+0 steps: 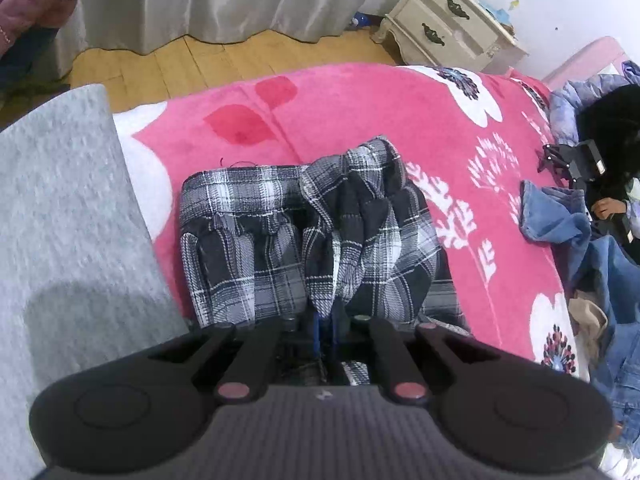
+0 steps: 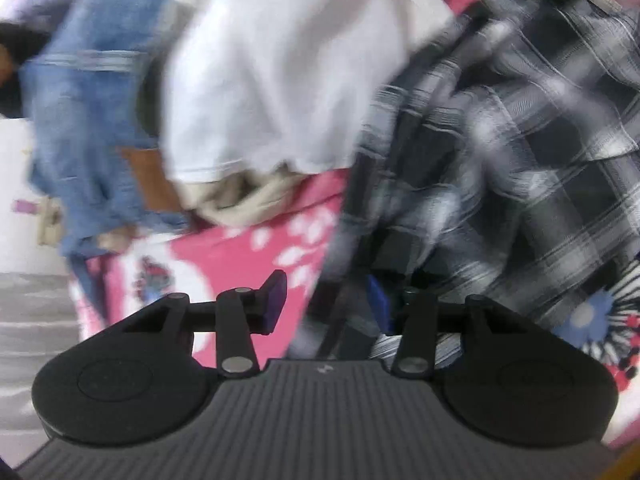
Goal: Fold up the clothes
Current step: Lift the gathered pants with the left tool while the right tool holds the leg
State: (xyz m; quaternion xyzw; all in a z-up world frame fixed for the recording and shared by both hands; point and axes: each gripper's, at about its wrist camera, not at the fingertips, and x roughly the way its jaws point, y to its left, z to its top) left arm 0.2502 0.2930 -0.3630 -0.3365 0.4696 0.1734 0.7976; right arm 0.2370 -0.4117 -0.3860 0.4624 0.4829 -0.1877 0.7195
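No readable writing; left gripper point(image 1: 322, 322) pinching plaid shirt point(image 1: 312, 236).

No words, numbers or brand names can be read. The left gripper point(image 1: 323, 320) housing carries only a small, illegible emblem.

Plaid shirt point(image 1: 312, 232) hides left gripper point(image 1: 322, 320) tips, seemingly.

The plaid garment point(image 1: 312, 236) is laid on the bed point(image 1: 360, 96), directly ahead of the left tool point(image 1: 322, 320). A folded cloth point(image 1: 68, 216) is placed to its left, a denim pile point(image 1: 576, 240) to its right. A nightstand point(image 1: 448, 24) is positioned on the floor point(image 1: 192, 64) behind the bed.
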